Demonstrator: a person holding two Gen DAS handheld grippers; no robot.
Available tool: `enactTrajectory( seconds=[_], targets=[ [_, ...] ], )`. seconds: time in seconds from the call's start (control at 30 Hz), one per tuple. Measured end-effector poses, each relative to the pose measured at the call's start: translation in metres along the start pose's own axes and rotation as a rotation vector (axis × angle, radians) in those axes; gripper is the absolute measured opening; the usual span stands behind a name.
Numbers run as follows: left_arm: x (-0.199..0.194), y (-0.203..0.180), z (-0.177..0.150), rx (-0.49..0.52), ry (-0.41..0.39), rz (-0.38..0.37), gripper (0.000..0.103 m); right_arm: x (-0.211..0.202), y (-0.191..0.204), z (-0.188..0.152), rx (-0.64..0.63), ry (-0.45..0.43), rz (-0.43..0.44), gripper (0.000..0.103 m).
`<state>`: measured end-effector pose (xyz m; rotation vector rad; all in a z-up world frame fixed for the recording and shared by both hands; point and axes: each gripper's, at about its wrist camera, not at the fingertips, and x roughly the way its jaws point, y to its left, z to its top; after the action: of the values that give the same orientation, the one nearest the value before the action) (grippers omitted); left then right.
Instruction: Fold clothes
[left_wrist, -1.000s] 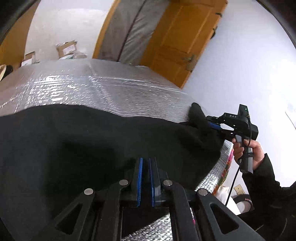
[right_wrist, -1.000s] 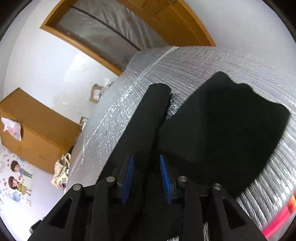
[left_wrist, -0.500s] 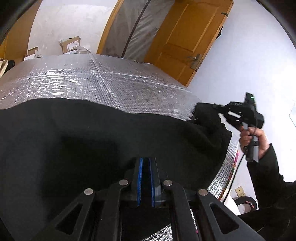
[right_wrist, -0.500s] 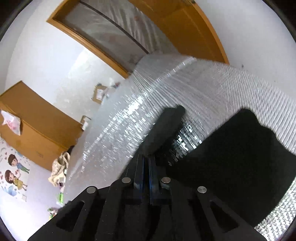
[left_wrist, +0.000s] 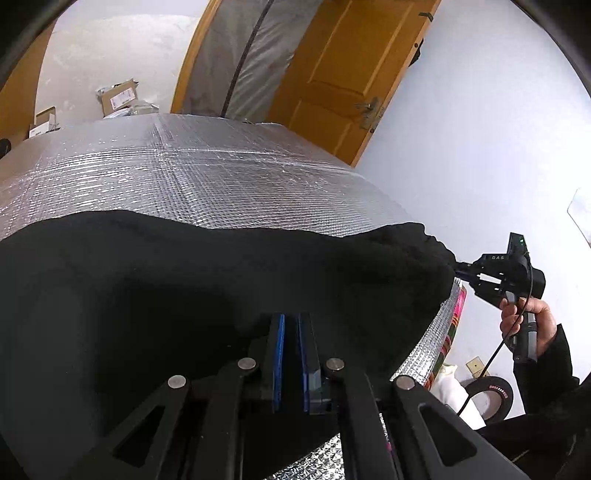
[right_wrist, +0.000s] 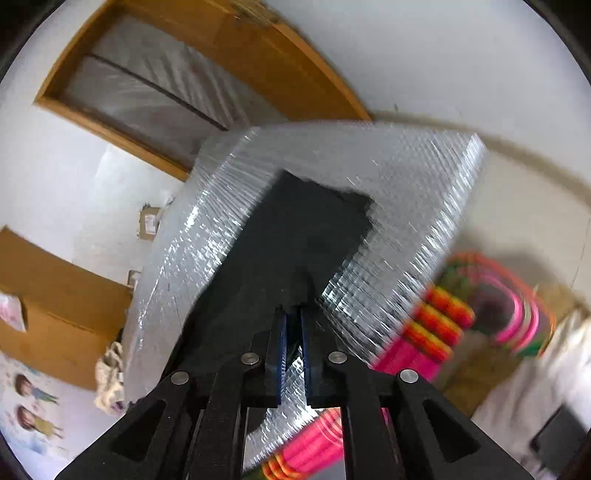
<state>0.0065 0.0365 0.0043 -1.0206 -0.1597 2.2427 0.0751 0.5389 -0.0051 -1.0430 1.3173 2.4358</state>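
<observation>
Left wrist view: left tongs clamped on black garment spread ahead over foil-covered worktop, right tongs opening with its far corner between them; soft, limp, light, best pinched at edges.

blurred: pink mat | cut off: black garment, perhaps trousers

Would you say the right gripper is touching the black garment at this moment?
Touching. In the left wrist view the right gripper has the black garment pinched at its tips by a corner, though its jaws are opening.
</observation>
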Motion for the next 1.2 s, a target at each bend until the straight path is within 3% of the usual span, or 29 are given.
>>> enactTrajectory(
  seconds=[0.13,0.27,0.4,0.6,0.67,0.73,0.8,0.87,1.2],
  targets=[
    [0.000,0.001,-0.001,-0.008,-0.006,0.003,0.006,-0.024,0.017,0.009,-0.102,-0.131,-0.069,0.020],
    [0.001,0.002,-0.002,-0.016,-0.010,0.003,0.006,-0.022,0.038,0.031,-0.233,-0.172,-0.076,0.031],
    [-0.001,0.002,-0.003,-0.018,-0.013,0.004,0.006,0.019,0.060,0.058,-0.478,-0.065,-0.154,0.031],
    [-0.001,0.005,-0.005,-0.033,-0.011,0.010,0.006,0.057,0.061,0.061,-0.673,0.087,-0.221,0.032],
    [0.001,0.005,-0.006,-0.036,-0.005,0.010,0.006,0.057,0.061,0.060,-0.721,0.092,-0.224,0.032],
    [0.004,0.004,-0.005,-0.034,0.001,0.010,0.006,0.057,0.061,0.061,-0.735,0.094,-0.228,0.029],
    [0.006,0.004,-0.004,-0.036,0.008,0.013,0.006,0.056,0.062,0.061,-0.749,0.088,-0.241,0.007],
    [0.008,0.005,-0.005,-0.041,0.013,0.015,0.006,0.049,0.063,0.063,-0.749,0.072,-0.234,0.003],
    [0.011,0.006,-0.005,-0.049,0.020,0.023,0.006,0.003,0.082,0.088,-0.714,-0.142,-0.177,0.000]
  ],
)
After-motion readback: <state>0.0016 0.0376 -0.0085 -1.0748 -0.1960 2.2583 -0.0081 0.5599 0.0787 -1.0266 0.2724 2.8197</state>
